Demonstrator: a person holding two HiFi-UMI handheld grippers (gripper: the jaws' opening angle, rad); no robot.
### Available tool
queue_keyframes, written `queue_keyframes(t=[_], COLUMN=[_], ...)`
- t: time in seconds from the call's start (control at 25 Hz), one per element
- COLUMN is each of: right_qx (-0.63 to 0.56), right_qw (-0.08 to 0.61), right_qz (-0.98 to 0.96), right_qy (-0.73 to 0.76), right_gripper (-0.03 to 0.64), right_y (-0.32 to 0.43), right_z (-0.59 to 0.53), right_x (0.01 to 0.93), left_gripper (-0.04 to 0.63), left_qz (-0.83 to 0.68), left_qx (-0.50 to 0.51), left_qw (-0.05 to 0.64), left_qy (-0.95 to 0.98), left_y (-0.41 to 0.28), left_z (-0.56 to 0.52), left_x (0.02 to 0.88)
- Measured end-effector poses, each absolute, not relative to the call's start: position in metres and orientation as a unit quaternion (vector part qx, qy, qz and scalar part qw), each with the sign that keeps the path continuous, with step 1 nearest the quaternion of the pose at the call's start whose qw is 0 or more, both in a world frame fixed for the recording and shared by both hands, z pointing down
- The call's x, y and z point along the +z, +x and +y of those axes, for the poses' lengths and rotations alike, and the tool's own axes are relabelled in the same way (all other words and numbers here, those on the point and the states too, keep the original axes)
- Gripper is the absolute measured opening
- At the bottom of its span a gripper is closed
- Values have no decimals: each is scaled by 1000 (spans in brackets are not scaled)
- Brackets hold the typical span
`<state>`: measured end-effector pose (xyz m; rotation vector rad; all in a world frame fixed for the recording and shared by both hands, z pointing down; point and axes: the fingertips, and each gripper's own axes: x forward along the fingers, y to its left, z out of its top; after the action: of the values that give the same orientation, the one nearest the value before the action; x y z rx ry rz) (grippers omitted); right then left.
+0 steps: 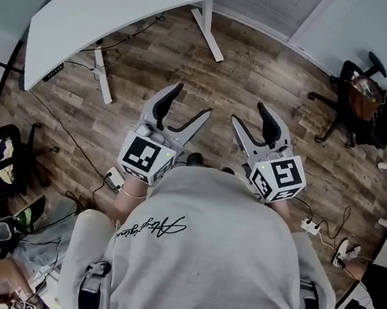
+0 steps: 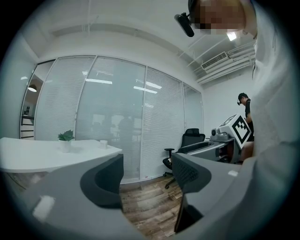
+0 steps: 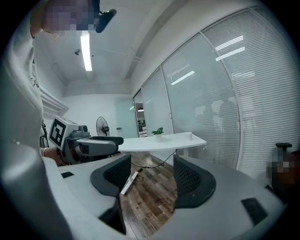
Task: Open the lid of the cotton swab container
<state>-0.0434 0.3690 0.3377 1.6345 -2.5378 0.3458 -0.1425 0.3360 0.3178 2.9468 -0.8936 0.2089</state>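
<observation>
My left gripper (image 1: pixel 191 101) and right gripper (image 1: pixel 247 113) are held side by side in front of my chest, above the wooden floor. Both point towards the white curved desk (image 1: pixel 128 2). In the left gripper view the jaws (image 2: pixel 147 176) stand apart with only floor between them. The right gripper's jaws (image 3: pixel 151 176) are also wide apart and empty. On the desk (image 2: pixel 47 154) a small white cup-like object (image 2: pixel 103 143) stands near a potted plant (image 2: pixel 65 137); it also shows as a small white object (image 3: pixel 190 136) in the right gripper view. I cannot tell whether it is the swab container.
A black office chair (image 1: pixel 358 93) stands at the right, near a glass wall with blinds (image 2: pixel 117 117). Cables and a power strip (image 1: pixel 114 175) lie on the floor by the desk legs (image 1: pixel 209 30). A fan (image 3: pixel 101 126) stands at the back. Another person (image 2: pixel 243 105) is at the far right.
</observation>
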Motion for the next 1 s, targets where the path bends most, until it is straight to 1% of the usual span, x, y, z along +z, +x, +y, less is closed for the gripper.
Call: queue_keyframes(t=[0.52, 1.0], right_qx=[124, 136], right_qw=[48, 43], right_qz=[-818, -816], right_qy=[560, 560], right_gripper=[265, 264], right_y=[-85, -66], right_z=[347, 311], right_x=[347, 354], left_gripper=[310, 310], left_qz=[-264, -258], left_qx=[74, 76], left_qw=[38, 37], left_qy=[961, 962], left_y=[-183, -161], left_z=[308, 271], left_x=[334, 333])
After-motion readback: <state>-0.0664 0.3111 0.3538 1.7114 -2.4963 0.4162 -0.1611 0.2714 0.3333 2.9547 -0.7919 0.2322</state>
